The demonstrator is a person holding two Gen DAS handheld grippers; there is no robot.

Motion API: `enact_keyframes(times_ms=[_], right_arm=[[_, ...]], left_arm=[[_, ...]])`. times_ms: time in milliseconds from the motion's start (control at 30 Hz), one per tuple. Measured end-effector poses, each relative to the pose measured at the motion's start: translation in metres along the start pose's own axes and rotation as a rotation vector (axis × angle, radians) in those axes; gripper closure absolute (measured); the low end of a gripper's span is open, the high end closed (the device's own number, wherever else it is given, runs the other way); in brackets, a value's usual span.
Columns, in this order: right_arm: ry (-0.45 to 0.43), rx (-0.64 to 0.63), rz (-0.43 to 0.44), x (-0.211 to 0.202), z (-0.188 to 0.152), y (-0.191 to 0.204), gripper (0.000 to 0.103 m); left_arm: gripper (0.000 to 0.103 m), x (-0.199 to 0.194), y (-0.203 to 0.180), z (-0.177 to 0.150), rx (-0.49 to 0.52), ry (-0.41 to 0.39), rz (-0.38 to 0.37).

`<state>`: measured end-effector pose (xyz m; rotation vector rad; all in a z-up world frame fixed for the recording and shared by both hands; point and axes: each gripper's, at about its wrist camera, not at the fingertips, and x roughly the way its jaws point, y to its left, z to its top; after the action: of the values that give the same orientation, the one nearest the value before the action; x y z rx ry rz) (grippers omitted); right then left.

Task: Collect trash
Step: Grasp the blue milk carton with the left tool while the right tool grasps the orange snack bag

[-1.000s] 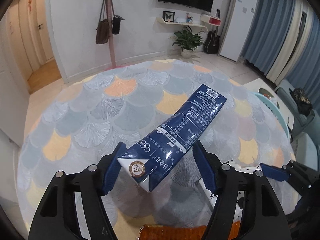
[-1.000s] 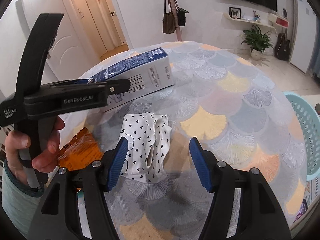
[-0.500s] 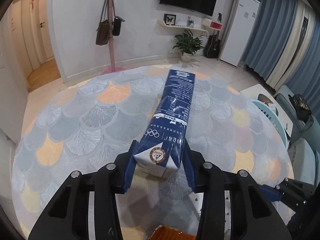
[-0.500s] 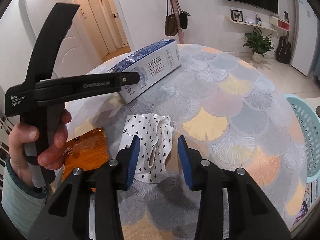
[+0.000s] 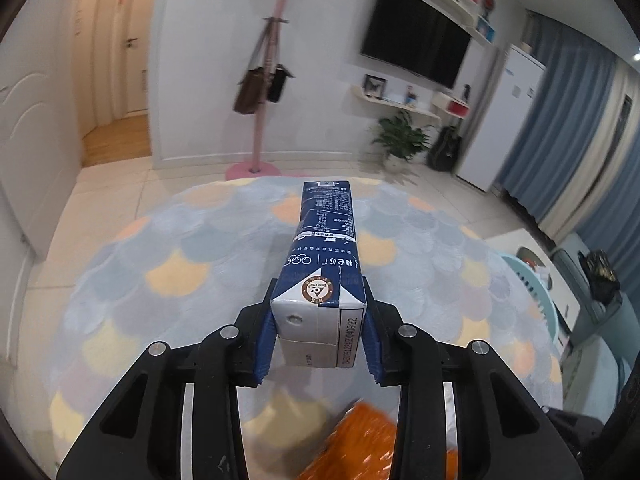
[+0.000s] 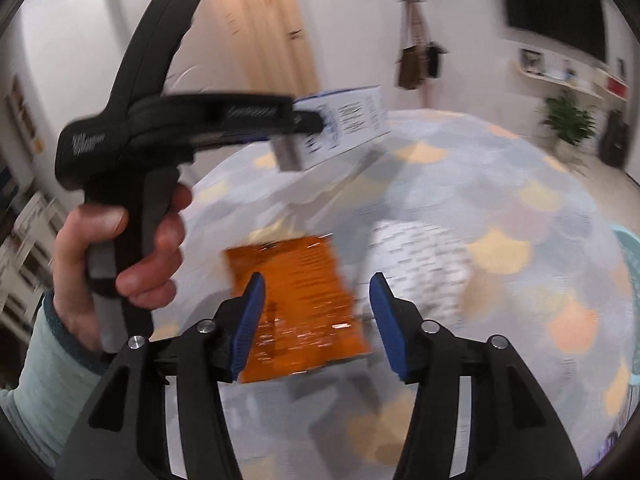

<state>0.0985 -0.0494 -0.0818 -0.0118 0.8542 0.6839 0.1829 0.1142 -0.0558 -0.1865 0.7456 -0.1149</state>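
Lifted now — milk carton [image 5: 320, 280] clamped endwise in left gripper [image 5: 319, 340].

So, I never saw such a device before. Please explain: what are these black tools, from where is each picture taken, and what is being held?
A person holds two hand tools, each with two blue-padded fingers and a camera looking forward along them. The left tool's picture shows the left gripper clamped on a dark blue milk carton, lifted off the patterned rug. In the right tool's picture, the right gripper is opening, nothing gripped; beyond it an orange wrapper and a spotted white cloth lie on the rug. At left, a hand holds the other tool.
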Motion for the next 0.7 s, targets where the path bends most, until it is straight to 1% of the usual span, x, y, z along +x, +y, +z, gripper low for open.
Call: enact_keyframes(times_ms=[33, 67, 100, 167, 233, 267, 333, 367, 400, 567, 633, 700], right_arm=[[0.015, -0.008, 0.006, 0.004, 0.0, 0.003, 0.041], [0.03, -0.017, 0.011, 0.009, 0.0, 0.008, 0.034], [0.038, -0.027, 0.012, 0.013, 0.0, 0.011, 0.032], [0.052, -0.037, -0.008, 0.018, 0.0, 0.016, 0.031], [0.073, -0.025, -0.049, 0.027, 0.001, 0.014, 0.032], [0.083, -0.009, -0.046, 0.031, 0.002, 0.011, 0.032], [0.099, 0.028, -0.034, 0.034, 0.004, 0.003, 0.04], [0.101, 0.042, -0.027, 0.035, 0.005, 0.0, 0.041], [0.101, 0.048, -0.02, 0.036, 0.006, -0.003, 0.045], [0.07, 0.064, 0.019, 0.026, 0.005, -0.01, 0.061], [0.051, 0.076, 0.023, 0.018, 0.003, -0.016, 0.066], [0.039, 0.093, 0.027, 0.013, 0.003, -0.02, 0.068]], left_arm=[[0.068, -0.004, 0.005, -0.003, -0.013, -0.003, 0.013], [0.068, -0.009, 0.014, -0.009, -0.037, -0.007, 0.025], [0.068, -0.012, 0.02, -0.011, -0.053, -0.008, 0.028], [0.068, -0.017, 0.036, -0.018, -0.088, -0.003, 0.039], [0.068, -0.019, 0.048, -0.02, -0.099, 0.007, 0.054], [0.068, -0.02, 0.054, -0.022, -0.107, 0.008, 0.054], [0.068, -0.024, 0.06, -0.023, -0.108, 0.005, 0.052], [0.068, -0.027, 0.06, -0.024, -0.103, 0.003, 0.057], [0.068, -0.029, 0.06, -0.024, -0.098, 0.001, 0.059], [0.068, -0.034, 0.061, -0.035, -0.086, 0.008, 0.041], [0.068, -0.033, 0.063, -0.039, -0.09, 0.019, 0.029], [0.068, -0.031, 0.061, -0.044, -0.082, 0.041, 0.025]])
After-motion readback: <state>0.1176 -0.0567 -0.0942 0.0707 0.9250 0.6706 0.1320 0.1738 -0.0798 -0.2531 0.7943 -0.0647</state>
